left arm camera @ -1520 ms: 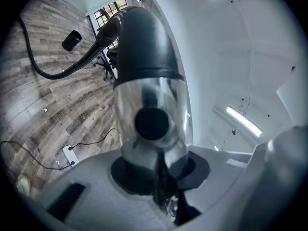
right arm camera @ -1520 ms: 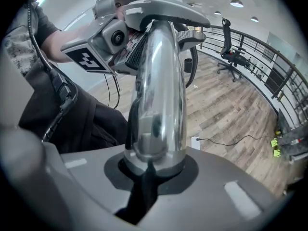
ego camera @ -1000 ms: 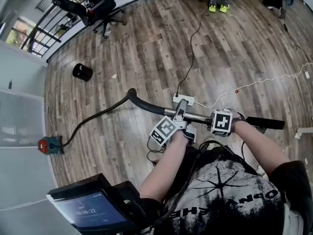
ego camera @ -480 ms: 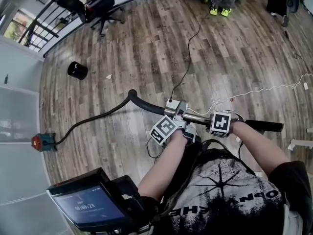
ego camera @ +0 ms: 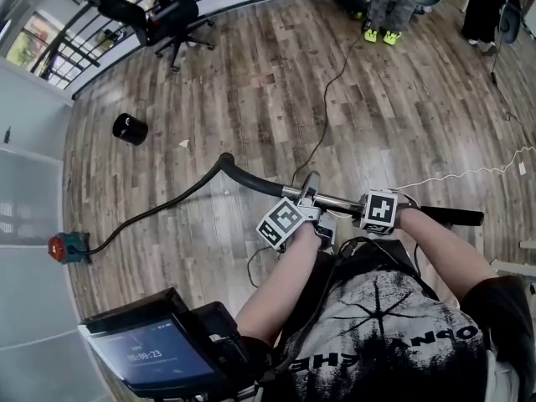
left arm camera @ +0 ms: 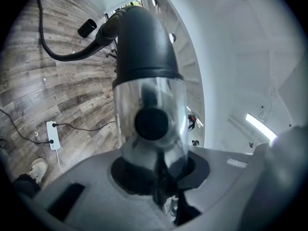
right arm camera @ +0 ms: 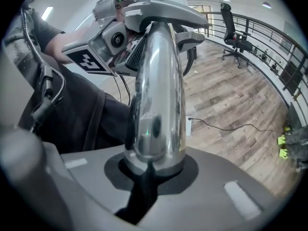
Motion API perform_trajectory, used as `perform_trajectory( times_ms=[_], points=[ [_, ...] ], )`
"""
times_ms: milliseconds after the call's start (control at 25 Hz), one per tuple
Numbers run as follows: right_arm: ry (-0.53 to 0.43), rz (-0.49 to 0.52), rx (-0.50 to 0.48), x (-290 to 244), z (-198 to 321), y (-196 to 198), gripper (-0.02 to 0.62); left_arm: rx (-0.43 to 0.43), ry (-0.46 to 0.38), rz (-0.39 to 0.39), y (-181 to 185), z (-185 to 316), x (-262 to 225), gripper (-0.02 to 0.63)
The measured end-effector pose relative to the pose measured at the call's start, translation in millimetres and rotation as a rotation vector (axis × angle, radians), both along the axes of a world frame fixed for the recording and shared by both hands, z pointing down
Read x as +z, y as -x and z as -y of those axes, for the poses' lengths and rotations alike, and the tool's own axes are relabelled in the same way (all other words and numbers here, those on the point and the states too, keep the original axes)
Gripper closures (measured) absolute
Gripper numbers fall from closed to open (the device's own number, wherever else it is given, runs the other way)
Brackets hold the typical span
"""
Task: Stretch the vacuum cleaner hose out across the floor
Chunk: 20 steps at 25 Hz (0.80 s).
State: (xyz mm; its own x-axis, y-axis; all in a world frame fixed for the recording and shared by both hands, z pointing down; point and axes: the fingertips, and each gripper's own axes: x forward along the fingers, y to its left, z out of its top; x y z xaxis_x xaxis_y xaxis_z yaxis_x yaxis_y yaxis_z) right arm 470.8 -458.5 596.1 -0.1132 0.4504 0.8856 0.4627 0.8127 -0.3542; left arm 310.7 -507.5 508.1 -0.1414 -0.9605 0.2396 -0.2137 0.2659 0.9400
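Observation:
The black vacuum hose (ego camera: 159, 205) runs across the wood floor from a red vacuum unit (ego camera: 65, 248) at the left, then rises and bends into a dark handle (left arm camera: 144, 37). My left gripper (ego camera: 311, 201) is shut on the clear and grey handle piece (left arm camera: 150, 114), which fills the left gripper view. The chrome wand (ego camera: 339, 202) runs right from there, held level above the floor. My right gripper (ego camera: 378, 199) is shut on this chrome tube (right arm camera: 156, 90). The wand's black end (ego camera: 452, 217) sticks out to the right.
A black round bin (ego camera: 130, 128) and an office chair (ego camera: 172, 15) stand at the far left by a railing. A black cable (ego camera: 331, 82) runs to a white power strip (left arm camera: 53, 134). A white cord (ego camera: 469, 172) lies at the right, a person's feet (ego camera: 381, 33) are far ahead, and a screen (ego camera: 151, 354) is mounted near me.
Both grippers keep their hold on the wand. In the head view the floor things have drifted slightly left and the power strip has slipped behind the handle.

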Motion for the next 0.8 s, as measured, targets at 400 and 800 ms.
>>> perform_trajectory(
  times_ms=[400, 800],
  points=[
    [0.219, 0.01, -0.205, -6, 73, -31, 0.541, -0.136, -0.103, 0.16, -28, 61, -30, 0.506],
    [0.415, -0.152, -0.454, -30, 120, -54, 0.538, -0.297, -0.136, 0.155, -34, 87, -41, 0.518]
  ],
)
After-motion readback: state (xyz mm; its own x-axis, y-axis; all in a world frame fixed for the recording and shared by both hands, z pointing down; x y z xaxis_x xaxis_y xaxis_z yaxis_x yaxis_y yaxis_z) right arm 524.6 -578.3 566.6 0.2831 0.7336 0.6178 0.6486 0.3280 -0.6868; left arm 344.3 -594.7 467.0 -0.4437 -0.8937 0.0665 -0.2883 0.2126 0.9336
